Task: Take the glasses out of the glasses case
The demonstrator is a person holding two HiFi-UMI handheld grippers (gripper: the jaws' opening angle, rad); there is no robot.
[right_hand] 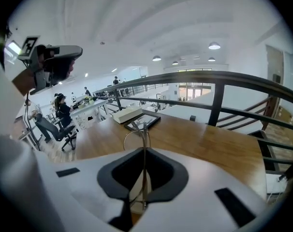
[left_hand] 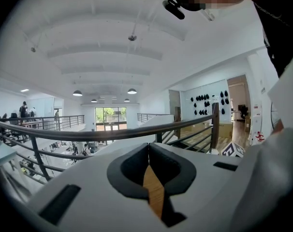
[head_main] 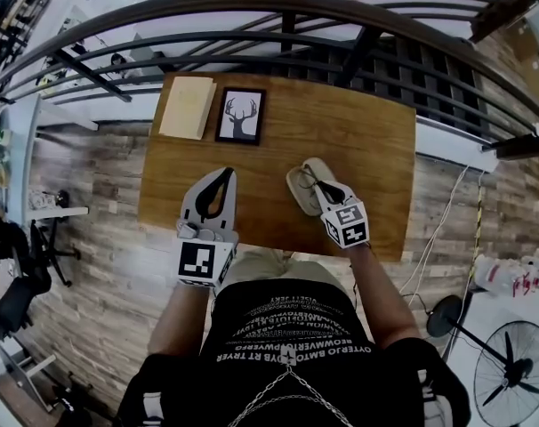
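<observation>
The right gripper (right_hand: 144, 151) pinches the thin glasses (right_hand: 143, 129) tight, by the open case (head_main: 296, 188) in the middle of the frame. The left gripper (left_hand: 149, 149) is closed and holds nothing.

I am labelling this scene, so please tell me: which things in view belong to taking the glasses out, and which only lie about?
Job: thin wire-framed glasses; open beige glasses case.
Lying about: flat beige book; black-framed deer picture.

I see a wooden worktop (head_main: 367, 149) set against a dark metal railing (right_hand: 224, 77) (a lower floor shows beyond), plank floor (head_main: 92, 185), white arched ceiling (left_hand: 112, 42) with round lamps (left_hand: 132, 91), bright glass doors (left_hand: 108, 117) far off.
</observation>
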